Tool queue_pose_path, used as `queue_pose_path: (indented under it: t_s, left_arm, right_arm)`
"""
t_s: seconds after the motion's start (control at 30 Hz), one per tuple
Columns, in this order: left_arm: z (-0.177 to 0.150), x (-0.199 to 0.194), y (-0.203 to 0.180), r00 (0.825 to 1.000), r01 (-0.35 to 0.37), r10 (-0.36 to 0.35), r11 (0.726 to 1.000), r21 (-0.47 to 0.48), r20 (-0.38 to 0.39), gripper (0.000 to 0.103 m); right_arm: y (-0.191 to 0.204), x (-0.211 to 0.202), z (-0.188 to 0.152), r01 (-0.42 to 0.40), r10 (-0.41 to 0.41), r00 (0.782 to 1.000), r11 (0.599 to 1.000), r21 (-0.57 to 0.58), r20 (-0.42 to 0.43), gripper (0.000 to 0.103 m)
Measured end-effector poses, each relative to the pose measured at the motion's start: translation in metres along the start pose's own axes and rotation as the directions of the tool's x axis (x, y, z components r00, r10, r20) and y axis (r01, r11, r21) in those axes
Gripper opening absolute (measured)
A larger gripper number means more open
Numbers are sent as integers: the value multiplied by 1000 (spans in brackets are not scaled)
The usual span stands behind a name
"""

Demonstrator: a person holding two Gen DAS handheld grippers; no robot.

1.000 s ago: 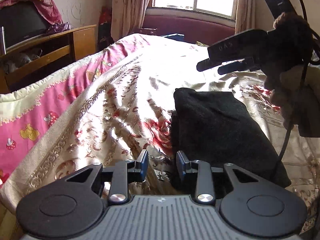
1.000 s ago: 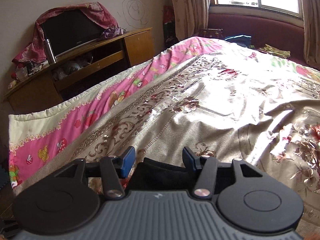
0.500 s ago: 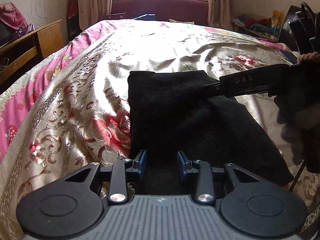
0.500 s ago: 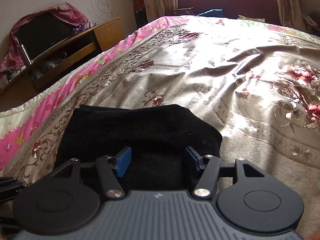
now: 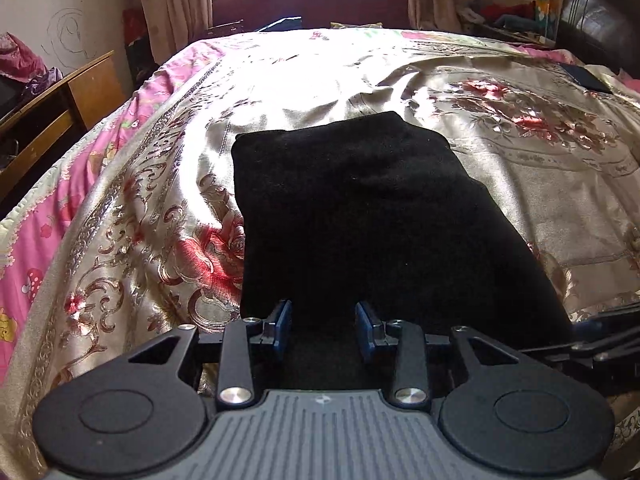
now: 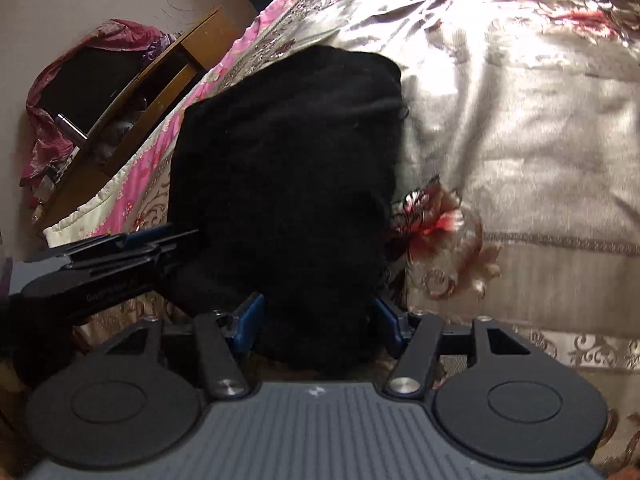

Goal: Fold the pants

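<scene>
Left wrist view: left gripper (image 5: 323,322) at lower centre, jaws apart astride the near edge of the folded black pants (image 5: 372,220), seemingly positioned for another fold; grip unconfirmed. Bedspread (image 5: 160,220) surrounds; nothing obstructs.

Right wrist view: right gripper (image 6: 318,322), jaws closing around the pants' (image 6: 288,168) near end, pads not visibly pressing. Wooden cabinet (image 6: 132,96) upper left, clear.

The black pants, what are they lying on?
The black pants lie on a floral bedspread covering the bed. What is directly beneath the fabric is hidden.
</scene>
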State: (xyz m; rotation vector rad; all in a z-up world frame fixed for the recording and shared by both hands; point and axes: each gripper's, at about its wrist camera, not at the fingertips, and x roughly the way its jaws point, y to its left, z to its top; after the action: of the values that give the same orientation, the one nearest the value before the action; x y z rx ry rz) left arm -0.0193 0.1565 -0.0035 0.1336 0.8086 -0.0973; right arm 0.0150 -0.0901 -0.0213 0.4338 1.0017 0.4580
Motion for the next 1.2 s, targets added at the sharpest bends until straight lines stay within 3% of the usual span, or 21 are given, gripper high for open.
queue_pose_path:
  t_s: [0.1,0.3,0.43,0.63,0.77,0.87,1.0,1.2]
  left_arm:
    - [1,-7,-6,1000,-20,20,999,26,8,49]
    - [7,-16,-3,1000,-13,14,1000,-22,6,49]
    - [8,0,-7,999,-38,38,999,-1,-27,50]
    - [13,5,-7,998,-52,52,999,17,-44,51]
    - [16,-20,-18,999,-36,35,998,54,16,51]
    - [16,-27,-38,999,26,-30,994,105,35,52]
    - [16,-13,-54,996,82,-85,990,114,21,53]
    - [14,14,-47,992,119,-115,990,77,-49,55]
  right_arm:
    - [2,-15,7,-25,25,999,1000,2,46,46]
    - [-10,-27,33,-48,45,989,999,22,139,52]
    - [-21,0,36,-81,73,995,990,116,75,48]
    - [-27,-8,26,-123,120,992,983,139,34,42]
    - [-41,-30,44,-152,124,980,971,183,158,45]
    - [-49,-23,71,-142,103,977,968,207,189,49]
    - [-45,9,100,-111,82,984,976,186,158,49]
    - [-39,47,107,-10,-5,995,989,147,102,60]
